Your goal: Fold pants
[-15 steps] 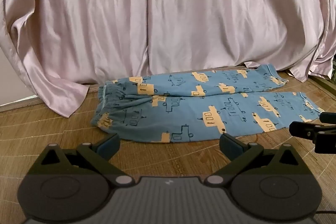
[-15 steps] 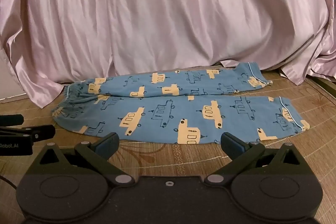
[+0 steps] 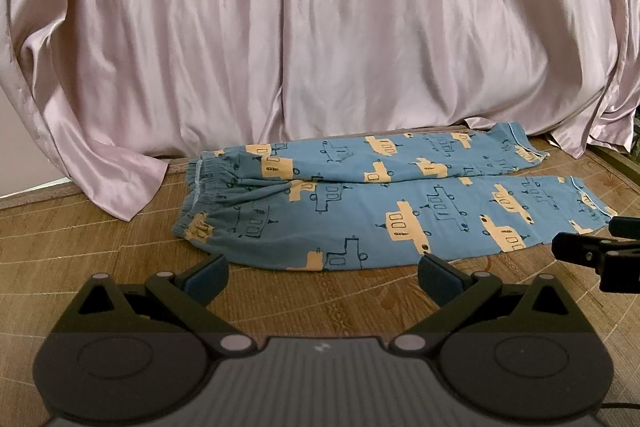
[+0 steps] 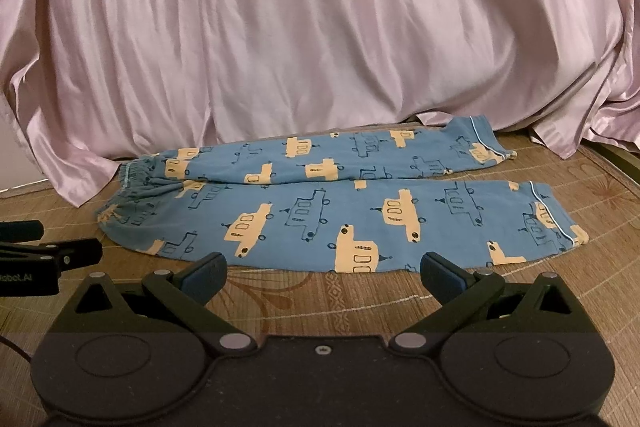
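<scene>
**Inspector:** Your pants (image 3: pixel 384 211) lie flat on the woven mat (image 3: pixel 100 247), unfolded; waistband (image 3: pixel 204 195) toward your left, both cuffs toward your right; the two legs run side by side, the far one close under the pink satin drape (image 3: pixel 320 27). I judge no fold is made yet; you are at the approach.

**Operator:** And my grippers?

**Inspector:** Your left gripper (image 3: pixel 322 269) hangs short of the near edge with its jaws wide apart and nothing between them; it faces the waistband half of the near leg. Your right gripper (image 4: pixel 324 267) is the same, jaws spread and empty, facing the middle of the near leg; neither touches cloth.

**Operator:** What does the next move call for?

**Inspector:** In my judgement, a grasp at each end of one leg, so it can be laid over the other; your left should go to the waistband, your right out to the near cuff (image 4: pixel 560 227), which sits well to the right of where it now points; pinch one leg only, or the fold will drag both; keep clear of the drape.
</scene>
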